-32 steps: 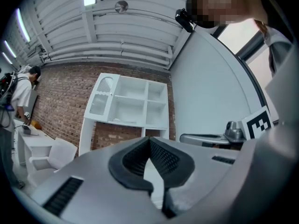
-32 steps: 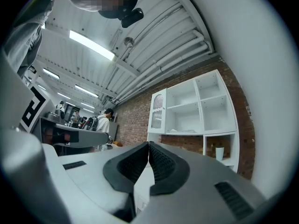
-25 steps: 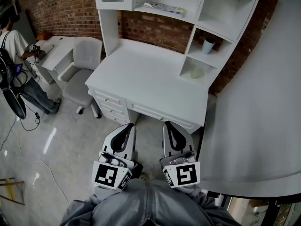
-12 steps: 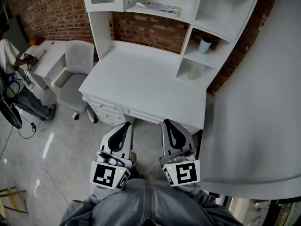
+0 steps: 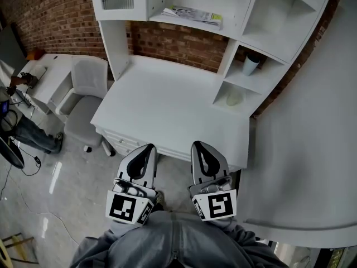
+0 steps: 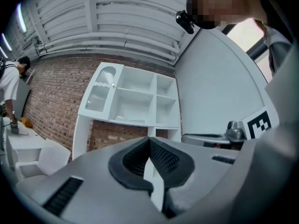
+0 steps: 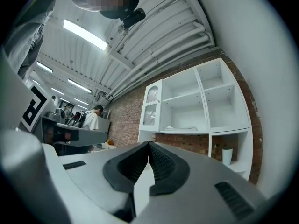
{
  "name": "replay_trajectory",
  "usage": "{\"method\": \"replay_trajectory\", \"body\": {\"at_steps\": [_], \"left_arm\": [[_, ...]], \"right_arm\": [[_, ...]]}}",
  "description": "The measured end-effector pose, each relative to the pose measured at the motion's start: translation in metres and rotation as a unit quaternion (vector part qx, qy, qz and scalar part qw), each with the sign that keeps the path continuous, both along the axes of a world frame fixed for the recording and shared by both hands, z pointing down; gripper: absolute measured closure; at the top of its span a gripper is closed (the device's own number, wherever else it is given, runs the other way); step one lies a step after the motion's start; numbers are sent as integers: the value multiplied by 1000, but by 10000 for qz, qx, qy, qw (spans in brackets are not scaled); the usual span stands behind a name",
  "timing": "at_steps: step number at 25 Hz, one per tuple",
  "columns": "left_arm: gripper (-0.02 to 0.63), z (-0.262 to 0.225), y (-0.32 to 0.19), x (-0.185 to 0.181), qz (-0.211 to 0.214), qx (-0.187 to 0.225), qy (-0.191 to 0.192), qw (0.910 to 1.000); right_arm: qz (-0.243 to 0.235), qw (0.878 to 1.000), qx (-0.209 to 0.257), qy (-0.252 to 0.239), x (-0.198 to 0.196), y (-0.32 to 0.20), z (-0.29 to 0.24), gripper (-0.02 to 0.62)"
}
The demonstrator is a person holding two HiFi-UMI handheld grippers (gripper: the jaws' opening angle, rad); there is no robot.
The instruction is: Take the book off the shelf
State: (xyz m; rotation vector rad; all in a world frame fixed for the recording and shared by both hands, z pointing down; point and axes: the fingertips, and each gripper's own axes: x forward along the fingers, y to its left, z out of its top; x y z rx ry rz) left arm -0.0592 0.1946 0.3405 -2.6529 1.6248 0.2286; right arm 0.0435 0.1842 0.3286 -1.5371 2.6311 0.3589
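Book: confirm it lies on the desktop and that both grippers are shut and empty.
Not the desktop: the head view shows the book on the upper shelf above it. The left gripper and right gripper are shut and empty, as stated.

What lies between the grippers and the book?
In the head view, only the bare white desk top lies between the left gripper, the right gripper and the book.

- Table (image 5: 167, 102) top is bare, open to reach from the front.
- Shelf (image 5: 157, 14) is open-fronted, with room above the book (image 5: 195, 14).
- Chair (image 5: 83, 91) stands left, wall (image 5: 301, 138) close at right.
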Motion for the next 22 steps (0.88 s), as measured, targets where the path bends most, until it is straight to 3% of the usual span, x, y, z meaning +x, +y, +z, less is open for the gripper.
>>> {"method": "replay_trajectory", "body": {"at_steps": [12,22], "left_arm": [[600,-8,-90,-34,433,73,61,9990],[600,7,-110,-55,508,-92,71,9986]], "right_arm": [[459,9989,44,21,-31,-81,-7,568],[775,9968,-107,153,-40,-93,4,568]]}}
